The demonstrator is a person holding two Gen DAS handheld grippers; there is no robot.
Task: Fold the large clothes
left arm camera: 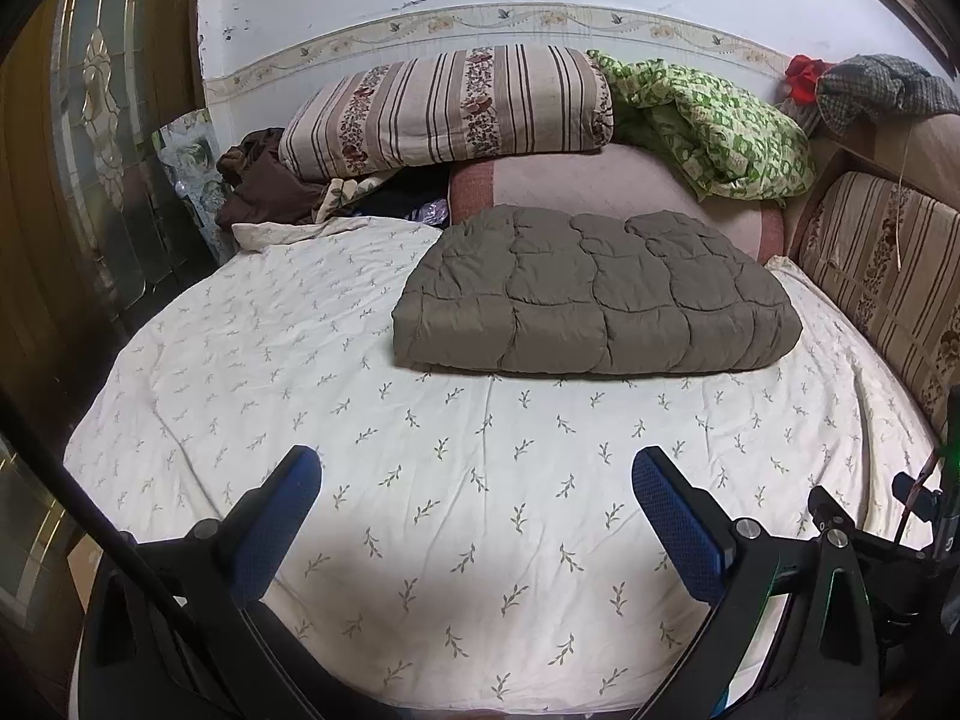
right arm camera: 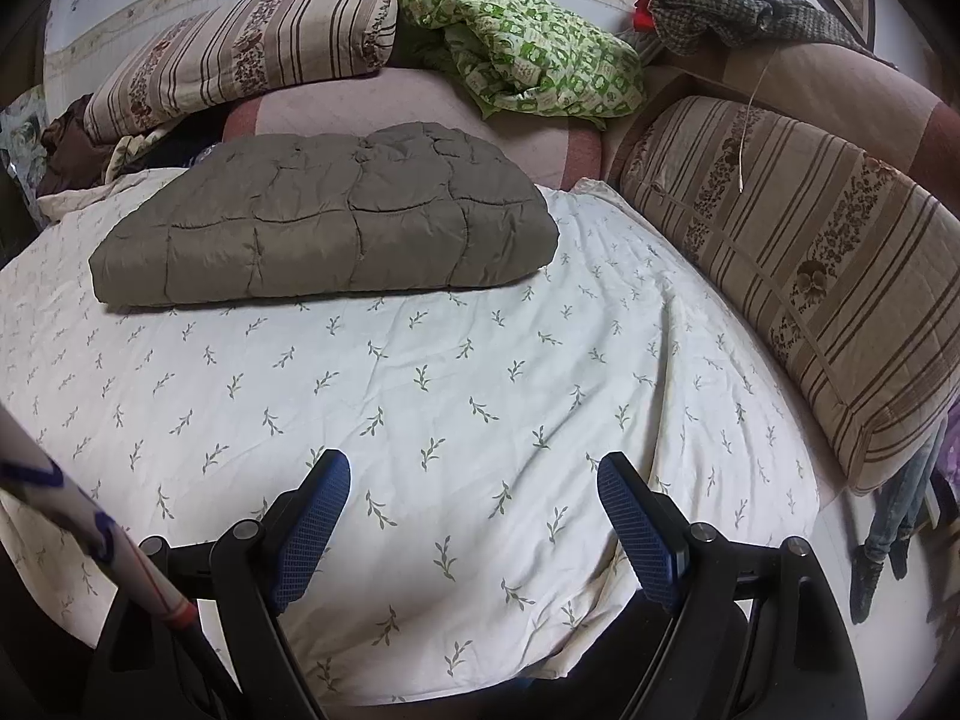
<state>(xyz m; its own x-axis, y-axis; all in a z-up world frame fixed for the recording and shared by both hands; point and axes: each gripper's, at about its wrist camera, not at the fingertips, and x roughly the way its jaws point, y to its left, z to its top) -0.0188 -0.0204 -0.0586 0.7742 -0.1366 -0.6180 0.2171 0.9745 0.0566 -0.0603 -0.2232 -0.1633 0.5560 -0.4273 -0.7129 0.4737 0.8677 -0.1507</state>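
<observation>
1. Hovering low over the near part of the bed [left arm camera: 240,360], the left hand-held gripper [left arm camera: 474,516] points level toward the far wall, its blue-padded fingers [left arm camera: 282,516] spread wide with only sheet between them.
2. At the far left, a brown garment [left arm camera: 264,180] lies bunched beside a striped floral quilt [left arm camera: 444,108] stacked at the wall.
3. Toward the middle of the bed, a folded grey-brown quilted coat [left arm camera: 594,294] rests flat on the leaf-print sheet, well apart from both grippers.
4. Behind it to the right, a green patterned blanket [left arm camera: 708,120] lies crumpled on a pink cushion [left arm camera: 600,180].
5. The right hand-held gripper [right arm camera: 474,510] sits at the same low, forward-facing angle, fingers [right arm camera: 636,528] likewise held wide and gripping nothing.
6. Along the right edge leans a striped cushion [right arm camera: 810,276].
7. No readable writing or labels appear.
</observation>
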